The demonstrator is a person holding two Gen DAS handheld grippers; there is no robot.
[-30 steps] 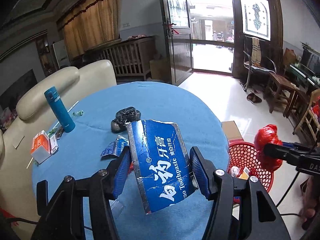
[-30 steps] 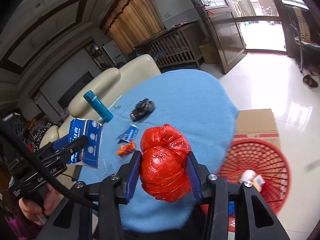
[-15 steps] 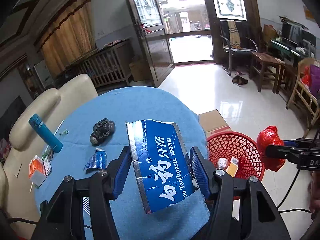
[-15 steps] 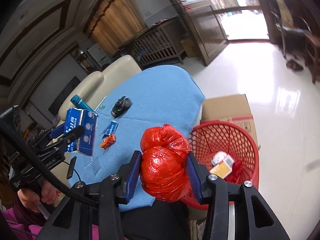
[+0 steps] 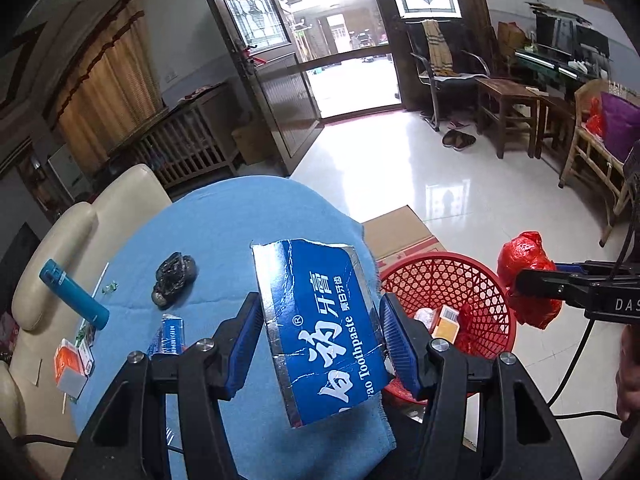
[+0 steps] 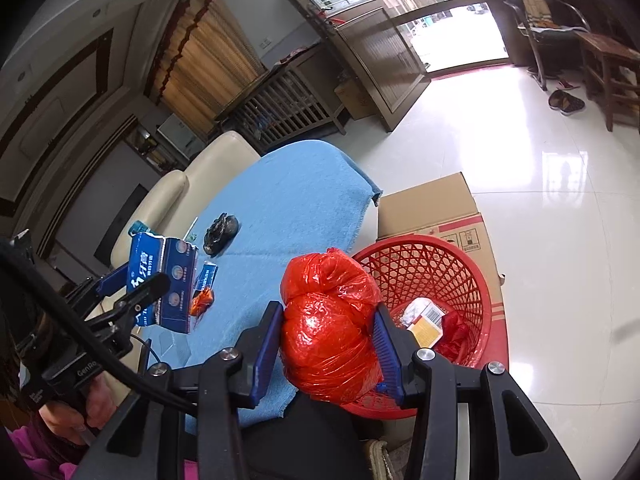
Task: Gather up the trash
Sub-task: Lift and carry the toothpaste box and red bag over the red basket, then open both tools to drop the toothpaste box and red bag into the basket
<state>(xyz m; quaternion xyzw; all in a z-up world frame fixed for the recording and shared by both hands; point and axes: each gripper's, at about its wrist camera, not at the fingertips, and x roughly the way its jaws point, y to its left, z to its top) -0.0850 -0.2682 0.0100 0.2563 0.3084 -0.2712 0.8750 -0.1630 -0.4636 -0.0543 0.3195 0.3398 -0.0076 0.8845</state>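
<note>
A torn blue cardboard toothpaste box [image 5: 324,328] is clamped by the left gripper [image 5: 320,340] beside the red plastic mesh basket [image 5: 452,284]; a crumpled red plastic bag [image 6: 328,328] is gripped by the right gripper [image 6: 326,344] at the basket's rim.

We see a glossy white tile floor [image 5: 384,168] running to open glass doors [image 5: 344,40] at 12 o'clock, daylight pouring in. At 10 o'clock hang tan curtains [image 5: 108,96] above a slatted wooden crib [image 5: 188,144]; a cream sofa [image 5: 80,232] sits at 9 o'clock, wooden chairs [image 5: 516,116] at 2 o'clock.
</note>
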